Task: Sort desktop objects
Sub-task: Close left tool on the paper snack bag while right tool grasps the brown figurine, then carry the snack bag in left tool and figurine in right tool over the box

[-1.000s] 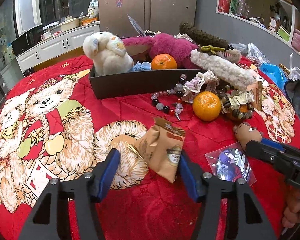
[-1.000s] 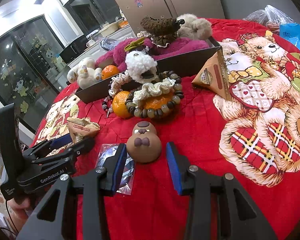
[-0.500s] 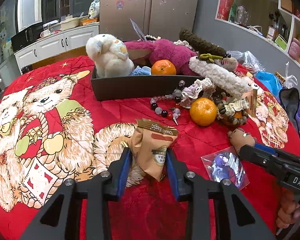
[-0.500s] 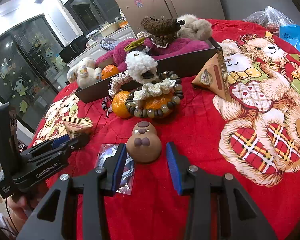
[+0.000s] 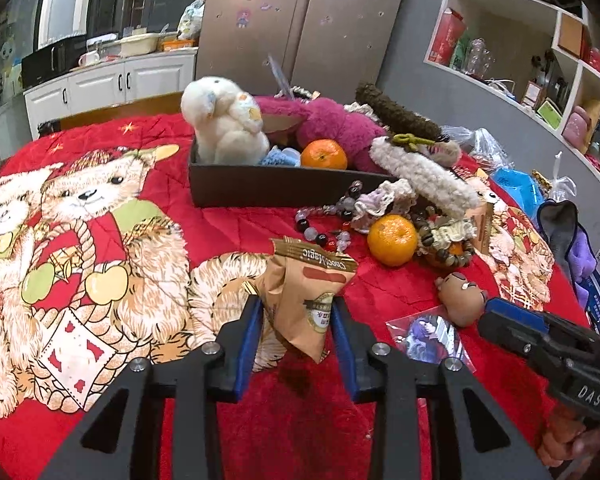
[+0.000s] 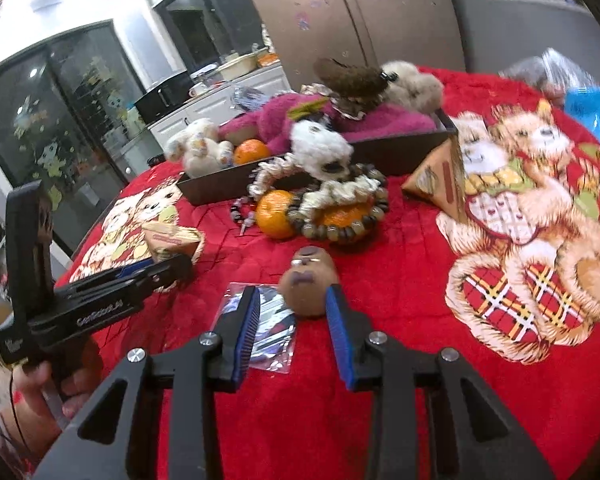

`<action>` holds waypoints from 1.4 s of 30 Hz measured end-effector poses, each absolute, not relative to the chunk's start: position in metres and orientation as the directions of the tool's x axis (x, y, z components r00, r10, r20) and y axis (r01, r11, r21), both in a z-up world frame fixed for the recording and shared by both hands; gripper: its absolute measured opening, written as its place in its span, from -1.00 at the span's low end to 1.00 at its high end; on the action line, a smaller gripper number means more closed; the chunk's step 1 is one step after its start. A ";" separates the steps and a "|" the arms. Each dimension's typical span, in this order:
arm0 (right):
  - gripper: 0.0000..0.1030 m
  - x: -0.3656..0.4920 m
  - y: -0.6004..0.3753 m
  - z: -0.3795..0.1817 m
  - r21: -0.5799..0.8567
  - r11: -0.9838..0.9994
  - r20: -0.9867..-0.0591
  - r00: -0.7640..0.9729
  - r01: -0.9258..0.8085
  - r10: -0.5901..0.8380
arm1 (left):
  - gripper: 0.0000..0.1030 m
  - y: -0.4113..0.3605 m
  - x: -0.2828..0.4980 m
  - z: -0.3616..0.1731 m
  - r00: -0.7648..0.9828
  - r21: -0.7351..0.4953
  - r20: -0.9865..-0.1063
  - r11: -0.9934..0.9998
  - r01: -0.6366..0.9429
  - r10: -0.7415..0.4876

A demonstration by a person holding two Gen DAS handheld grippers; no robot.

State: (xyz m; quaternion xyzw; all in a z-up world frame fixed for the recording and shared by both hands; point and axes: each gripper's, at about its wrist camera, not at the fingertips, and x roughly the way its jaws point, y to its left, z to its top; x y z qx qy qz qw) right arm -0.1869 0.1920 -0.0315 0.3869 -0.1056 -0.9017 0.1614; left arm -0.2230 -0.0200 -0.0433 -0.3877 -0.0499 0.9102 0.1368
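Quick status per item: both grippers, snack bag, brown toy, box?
Left gripper: shut on snack bag.
Snack bag: upright, held between the fingers.
Right gripper: open, straddling brown toy.
Brown toy: on the cloth, not gripped.
Box: open, packed with plush toys and an orange.

Three oranges: one (image 5: 324,154) in the dark tray (image 5: 260,188), one (image 5: 392,240) on the red cloth, one (image 6: 346,216) ringed by beads. Two brown snack pouches (image 5: 310,296) (image 6: 440,184). One brown round toy (image 5: 460,298). One clear photo sleeve (image 5: 430,336). Two hand-held grippers (image 5: 296,334) (image 6: 292,330).
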 end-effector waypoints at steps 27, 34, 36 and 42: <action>-0.30 -0.216 0.181 -0.046 0.248 -0.954 -0.744 -0.597 0.171 -0.300 | -0.33 -0.010 -0.220 -0.042 -0.657 -0.174 -0.691 -0.952 -0.253 0.301; -0.31 -0.217 0.182 -0.048 0.267 -0.949 -0.741 -0.594 0.166 -0.313 | -0.32 -0.010 -0.221 -0.042 -0.655 -0.178 -0.692 -0.951 -0.252 0.303; -0.31 -0.215 0.183 -0.047 0.275 -0.947 -0.732 -0.601 0.169 -0.320 | -0.32 -0.010 -0.220 -0.042 -0.658 -0.177 -0.690 -0.952 -0.251 0.302; -0.31 -0.208 0.183 -0.041 0.271 -0.945 -0.720 -0.613 0.180 -0.324 | -0.33 -0.009 -0.217 -0.040 -0.668 -0.166 -0.682 -0.952 -0.256 0.298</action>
